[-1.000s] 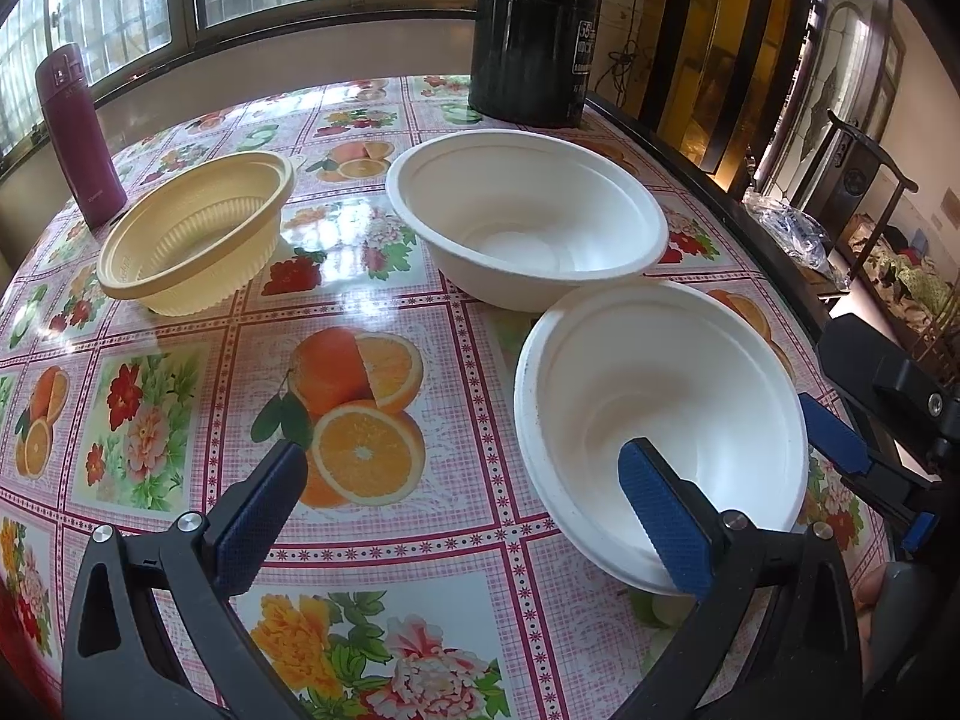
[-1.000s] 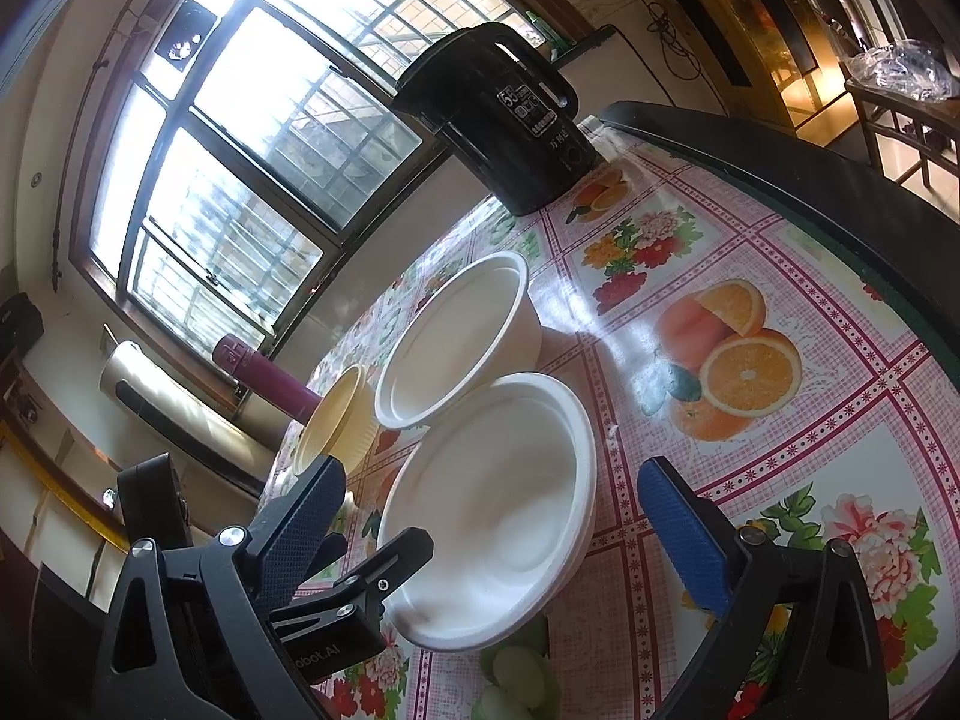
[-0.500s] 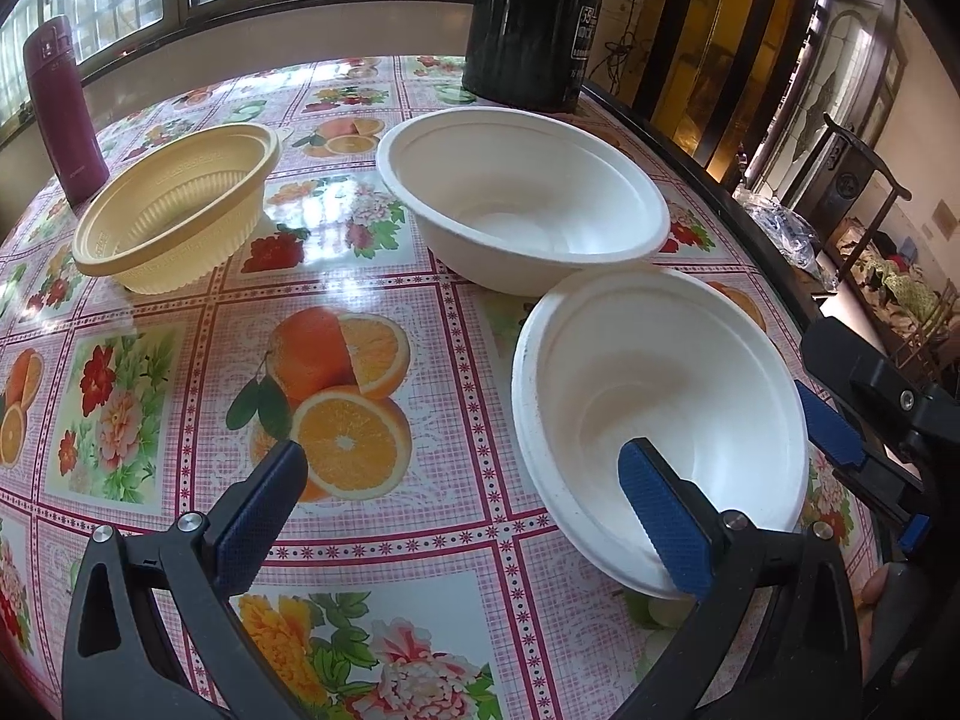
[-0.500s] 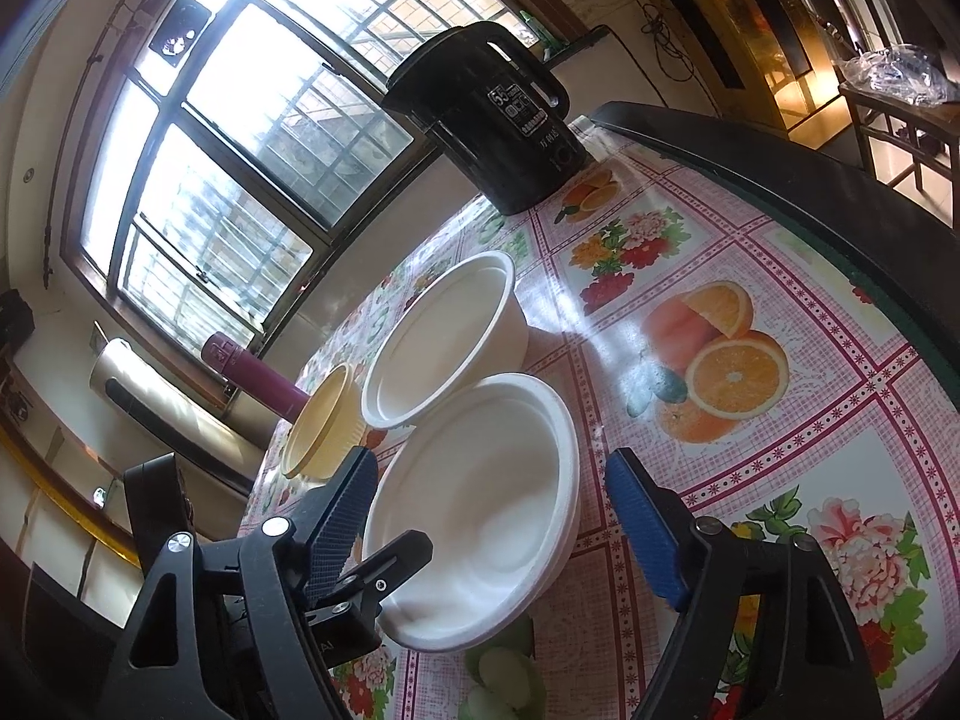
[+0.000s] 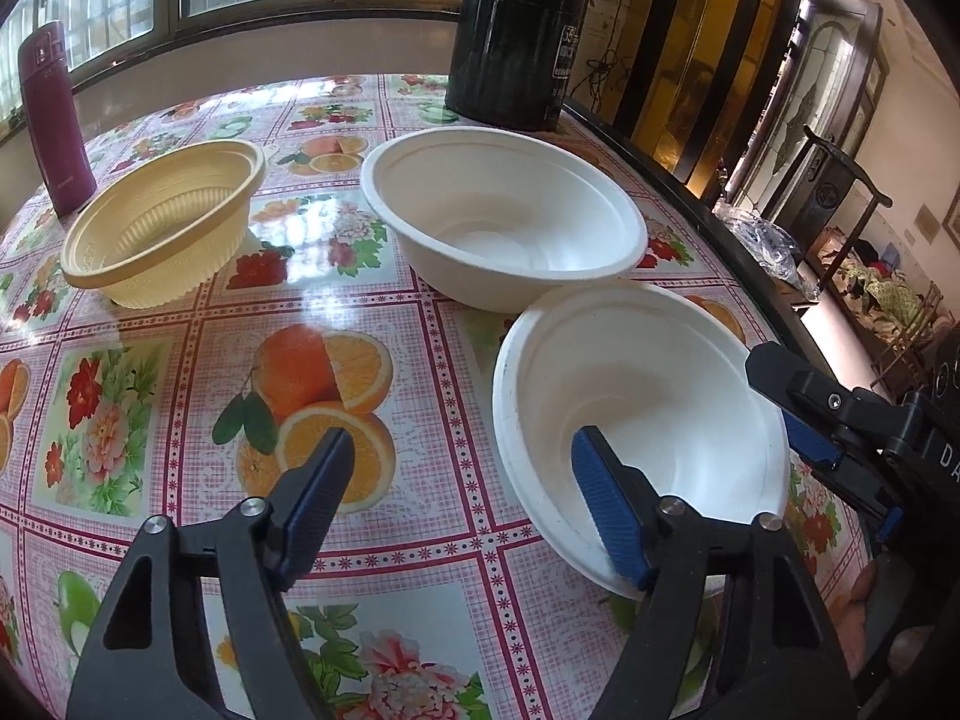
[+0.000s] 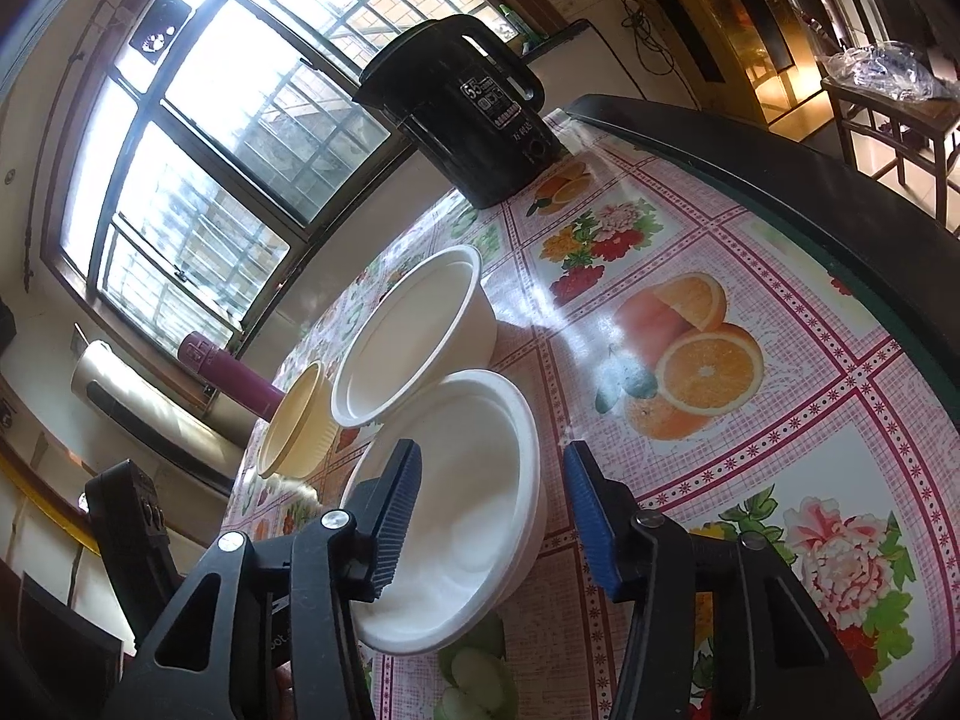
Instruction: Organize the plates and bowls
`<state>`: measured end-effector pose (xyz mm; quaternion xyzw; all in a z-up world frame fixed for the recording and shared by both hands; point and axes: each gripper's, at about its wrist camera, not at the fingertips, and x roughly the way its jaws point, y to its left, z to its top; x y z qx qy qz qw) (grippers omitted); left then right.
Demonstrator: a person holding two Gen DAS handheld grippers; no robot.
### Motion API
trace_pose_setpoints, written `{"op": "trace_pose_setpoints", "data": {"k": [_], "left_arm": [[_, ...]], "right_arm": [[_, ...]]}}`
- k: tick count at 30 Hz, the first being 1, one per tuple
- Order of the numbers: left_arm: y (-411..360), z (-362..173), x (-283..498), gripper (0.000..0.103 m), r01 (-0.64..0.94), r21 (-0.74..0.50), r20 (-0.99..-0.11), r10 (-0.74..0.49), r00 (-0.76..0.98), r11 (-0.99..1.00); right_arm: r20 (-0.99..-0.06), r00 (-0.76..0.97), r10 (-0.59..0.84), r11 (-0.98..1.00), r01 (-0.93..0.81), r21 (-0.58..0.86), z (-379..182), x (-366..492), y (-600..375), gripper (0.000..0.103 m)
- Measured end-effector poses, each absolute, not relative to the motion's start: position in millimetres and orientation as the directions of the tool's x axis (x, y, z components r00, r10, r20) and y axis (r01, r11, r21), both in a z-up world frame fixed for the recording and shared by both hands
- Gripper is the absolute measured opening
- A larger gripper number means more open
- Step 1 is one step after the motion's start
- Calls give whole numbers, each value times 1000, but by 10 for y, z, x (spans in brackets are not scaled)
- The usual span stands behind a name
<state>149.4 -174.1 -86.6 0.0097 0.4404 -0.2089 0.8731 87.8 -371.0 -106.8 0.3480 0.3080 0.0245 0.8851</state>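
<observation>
1. Left gripper (image 5: 462,501): fingers spread apart, gripping nothing. The right finger (image 5: 609,510) sits over the near rim of the near white bowl (image 5: 648,396); the left finger hangs above bare bench (image 5: 180,360) cloth. Contact with the rim cannot be confirmed.
2. Right gripper (image 6: 489,516): fingers apart, straddling the rim of the near white bowl (image 6: 474,492), one finger (image 6: 396,516) inside, the other outside. Not clamped.
3. The near white bowl stands by the right edge of the bench; its far rim lies just under the rim of the second white bowl (image 5: 504,222).
4. The yellow bowl (image 5: 162,228) stands tilted near the left edge, well apart from both white bowls.
5. A black kettle (image 5: 516,36) occupies the far right corner; a maroon flask (image 5: 54,120) stands at the far left corner.
6. Open cloth lies between the yellow bowl and the left gripper.
</observation>
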Motion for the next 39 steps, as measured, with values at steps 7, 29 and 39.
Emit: {"op": "trace_pose_setpoints", "data": {"k": [7,29,39], "left_arm": [[-1763,-884,1493,46,396,-202,-773,-394,498,896],[-1798,-869,1497,15,449,-264,-754,-473,457,854],[-1765,-860,1506,14,445,-291,-745,-493,449,847]], "right_arm": [[-526,813,249,765,168,622,-1057,871,-3711,41],[-577,795,189,834,180,522,-1071,951,-3618,8],[-580,793,187,838,179,516,-1086,952,-3607,8]]}}
